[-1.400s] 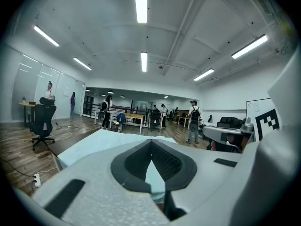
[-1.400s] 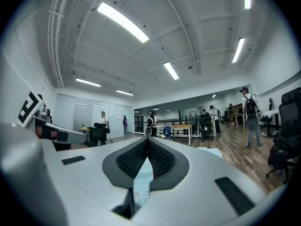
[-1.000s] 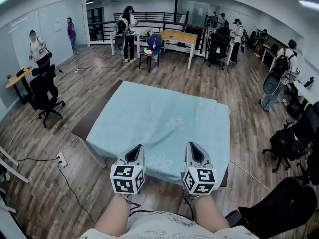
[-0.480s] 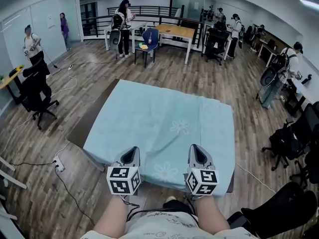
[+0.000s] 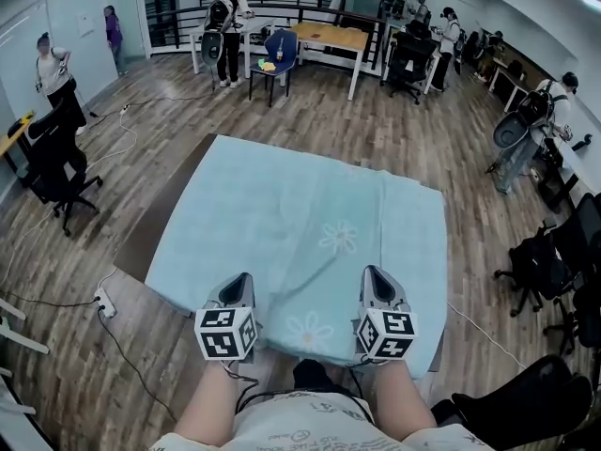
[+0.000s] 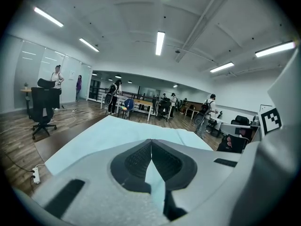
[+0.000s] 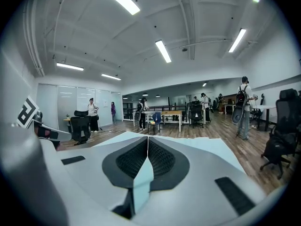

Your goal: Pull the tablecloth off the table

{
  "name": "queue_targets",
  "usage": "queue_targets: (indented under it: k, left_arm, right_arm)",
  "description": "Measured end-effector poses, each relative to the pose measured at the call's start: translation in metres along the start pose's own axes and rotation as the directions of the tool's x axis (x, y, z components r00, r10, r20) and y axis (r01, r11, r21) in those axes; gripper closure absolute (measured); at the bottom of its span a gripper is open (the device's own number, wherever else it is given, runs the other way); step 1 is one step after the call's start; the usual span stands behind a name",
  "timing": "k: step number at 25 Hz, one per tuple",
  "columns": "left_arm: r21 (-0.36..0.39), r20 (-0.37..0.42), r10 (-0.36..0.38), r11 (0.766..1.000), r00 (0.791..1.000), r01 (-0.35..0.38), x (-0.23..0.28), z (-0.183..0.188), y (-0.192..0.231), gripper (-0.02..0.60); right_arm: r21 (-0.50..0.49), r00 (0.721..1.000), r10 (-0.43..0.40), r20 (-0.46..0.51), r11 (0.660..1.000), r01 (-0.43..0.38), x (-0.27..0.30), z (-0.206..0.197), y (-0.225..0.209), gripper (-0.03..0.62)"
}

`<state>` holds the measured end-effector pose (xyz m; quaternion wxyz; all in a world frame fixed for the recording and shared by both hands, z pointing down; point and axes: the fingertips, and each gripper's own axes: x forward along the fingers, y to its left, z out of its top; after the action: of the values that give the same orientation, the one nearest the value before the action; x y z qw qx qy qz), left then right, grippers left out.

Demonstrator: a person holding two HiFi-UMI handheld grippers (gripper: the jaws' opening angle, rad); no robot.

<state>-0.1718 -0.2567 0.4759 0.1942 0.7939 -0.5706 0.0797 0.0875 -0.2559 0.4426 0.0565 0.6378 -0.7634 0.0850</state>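
Note:
A pale blue tablecloth [image 5: 300, 224] with white flower prints covers most of a dark brown table [image 5: 155, 224], whose bare left strip shows. My left gripper [image 5: 235, 285] is shut on the cloth's near edge, left of centre. My right gripper [image 5: 374, 280] is shut on the same edge further right. In the left gripper view a fold of the tablecloth [image 6: 155, 180] is pinched between the dark pads [image 6: 136, 161]. The right gripper view shows the tablecloth [image 7: 141, 180] pinched the same way. The near edge hangs over the table's front.
Black office chairs stand at the left [image 5: 52, 163] and at the right [image 5: 554, 261]. A power strip [image 5: 101, 303] and cables lie on the wooden floor by the table's left corner. Several people and desks [image 5: 324, 40] are at the far end.
Both grippers, still shut on the cloth, have drawn it toward me. More bare table shows at the left and far side, and the cloth's far right part has wrinkled.

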Motion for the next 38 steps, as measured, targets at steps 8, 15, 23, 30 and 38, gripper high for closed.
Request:
queue_targets:
  k: [8,15,23,30,38]
  left_arm:
    - [-0.031,-0.090,0.056,0.998,0.994,-0.059,0.077,-0.008,0.023,0.569]
    - [-0.055,-0.203,0.127,0.989,0.971,-0.141,0.139,-0.043,0.043,0.568]
    - [-0.028,-0.371,0.184,0.977,0.910,-0.209,0.190,-0.102,0.084,0.394]
    - [-0.008,-0.456,0.215,0.969,0.864,-0.246,0.225,-0.134,0.114,0.302]
    - [0.047,-0.513,0.301,0.945,0.804,-0.324,0.242,-0.157,0.142,0.284]
  right_arm:
    - [0.013,0.996,-0.031,-0.087,0.999,0.033,0.075,-0.020,-0.056,0.579]
    - [0.025,0.975,-0.037,-0.220,0.999,0.044,0.135,-0.065,-0.118,0.577]
    - [0.022,0.933,-0.057,-0.355,0.997,0.069,0.190,-0.125,-0.161,0.479]
    - [-0.038,0.884,-0.096,-0.457,0.995,0.089,0.235,-0.166,-0.190,0.421]
    - [-0.057,0.820,-0.119,-0.559,0.993,0.105,0.256,-0.203,-0.214,0.388]
